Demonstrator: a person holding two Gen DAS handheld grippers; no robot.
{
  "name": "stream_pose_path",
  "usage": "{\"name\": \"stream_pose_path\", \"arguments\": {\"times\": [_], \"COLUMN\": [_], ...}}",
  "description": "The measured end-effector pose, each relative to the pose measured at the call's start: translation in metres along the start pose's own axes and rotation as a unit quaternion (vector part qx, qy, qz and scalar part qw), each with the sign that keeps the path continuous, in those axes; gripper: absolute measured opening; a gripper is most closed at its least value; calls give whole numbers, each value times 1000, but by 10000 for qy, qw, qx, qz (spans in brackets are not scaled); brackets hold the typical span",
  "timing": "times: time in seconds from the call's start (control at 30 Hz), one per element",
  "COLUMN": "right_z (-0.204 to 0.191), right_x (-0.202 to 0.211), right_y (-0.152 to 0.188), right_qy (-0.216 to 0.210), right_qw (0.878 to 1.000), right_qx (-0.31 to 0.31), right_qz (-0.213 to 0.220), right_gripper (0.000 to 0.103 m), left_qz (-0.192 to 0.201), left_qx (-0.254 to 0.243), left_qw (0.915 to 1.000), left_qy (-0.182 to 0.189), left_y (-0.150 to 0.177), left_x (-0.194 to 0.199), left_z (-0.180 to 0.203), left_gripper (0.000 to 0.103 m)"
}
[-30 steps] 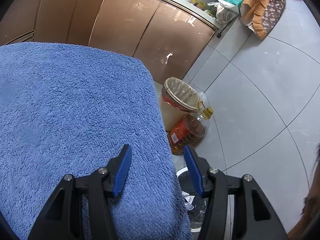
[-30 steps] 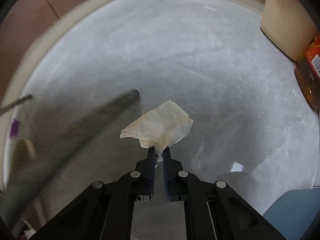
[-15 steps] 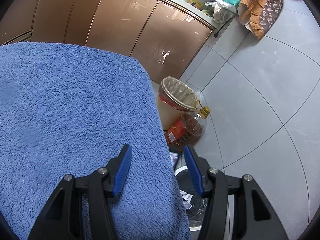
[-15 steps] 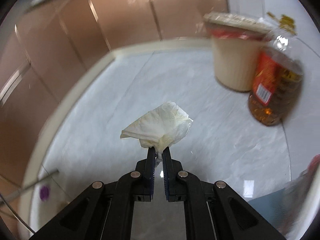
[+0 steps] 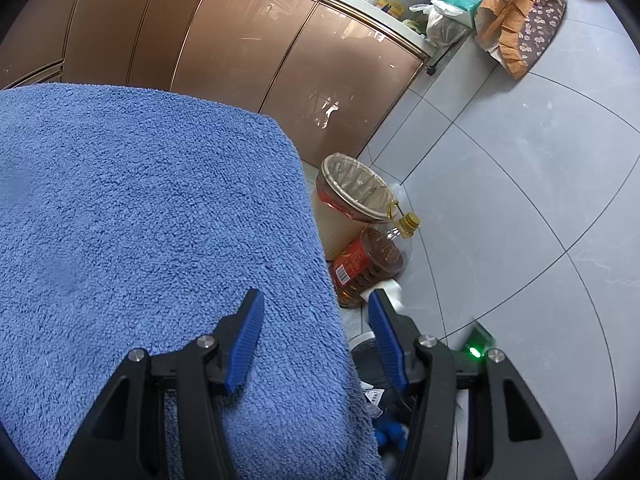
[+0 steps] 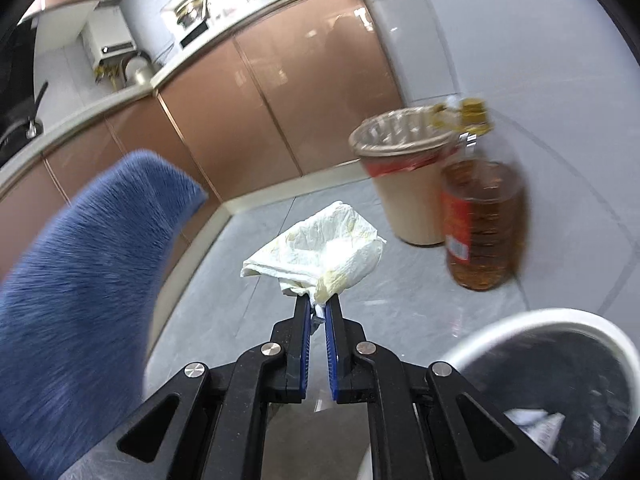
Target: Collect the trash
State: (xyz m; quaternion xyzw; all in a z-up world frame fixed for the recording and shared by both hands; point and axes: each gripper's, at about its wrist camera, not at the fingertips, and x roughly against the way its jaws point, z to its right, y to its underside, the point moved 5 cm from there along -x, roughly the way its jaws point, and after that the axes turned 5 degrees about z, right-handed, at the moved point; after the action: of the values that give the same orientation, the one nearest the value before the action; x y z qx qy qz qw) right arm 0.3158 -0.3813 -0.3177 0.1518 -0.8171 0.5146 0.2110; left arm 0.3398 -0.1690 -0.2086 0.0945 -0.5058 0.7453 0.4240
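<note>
My right gripper (image 6: 318, 304) is shut on a crumpled white tissue (image 6: 320, 246) with yellowish stains, held above the grey floor. A white-rimmed bin with a black liner (image 6: 560, 392) sits at the lower right of the right wrist view, close below the gripper, with paper scraps inside. My left gripper (image 5: 316, 312) is open and empty, hovering over the edge of a blue towel-covered surface (image 5: 140, 240). The same black-lined bin (image 5: 368, 348) shows partly behind its right finger, and the tip of the white tissue (image 5: 390, 290) peeks out beside that finger.
A beige bin with a clear and red liner (image 6: 404, 176) stands by the copper cabinets (image 5: 240, 48). A large oil bottle with a yellow cap (image 6: 480, 220) stands next to it. Bags (image 5: 520, 16) lie on the floor at the far right.
My right gripper has lifted the tissue off the floor and tilted up, bringing the cabinets, beige bin and black-lined bin into view. The left gripper has barely moved.
</note>
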Motion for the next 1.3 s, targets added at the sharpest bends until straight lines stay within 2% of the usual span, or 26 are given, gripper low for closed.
{"name": "stream_pose_path", "arguments": {"times": [0.1,0.27,0.37,0.4,0.7,0.87,0.97,1.03,1.17,1.23,1.3], "right_z": [16,47,59,62,62,28,-3,-27,-80,-105,-130], "right_x": [34,51,62,66,153,212,247,266,296,305,317], "right_y": [9,40,46,44,11,-17,-34,-42,-49,-49,-45], "right_qy": [282,772,1092,1145,1574,1634,1538,1461,1105,934,761], "right_qw": [9995,9931,9889,9883,9850,9855,9866,9864,9874,9869,9856], "right_qx": [2,-158,-175,-176,-11,266,520,759,1107,1277,1456], "right_qz": [-125,-865,-992,-990,-712,-380,-142,-12,221,320,401], "right_gripper": [7,13,52,54,55,63,71,77,84,89,95], "left_qz": [-4,-3,-1,0,19,116,326,493,815,989,1232], "left_qx": [-6,-11,-15,-13,-132,-566,-860,-1124,-1510,-1690,-1859], "left_qw": [10000,10000,10000,10000,9999,9979,9955,9920,9823,9742,9637], "left_qy": [5,13,31,34,-15,-282,-213,-307,-757,-1125,-1469], "left_y": [0,1,1,1,1,-5,-10,-12,-11,-7,-1], "left_x": [0,1,3,4,5,16,59,88,165,199,236], "left_z": [0,2,2,2,7,24,43,48,35,23,9], "left_gripper": [52,52,52,52,52,52,52,52,53,63,67]}}
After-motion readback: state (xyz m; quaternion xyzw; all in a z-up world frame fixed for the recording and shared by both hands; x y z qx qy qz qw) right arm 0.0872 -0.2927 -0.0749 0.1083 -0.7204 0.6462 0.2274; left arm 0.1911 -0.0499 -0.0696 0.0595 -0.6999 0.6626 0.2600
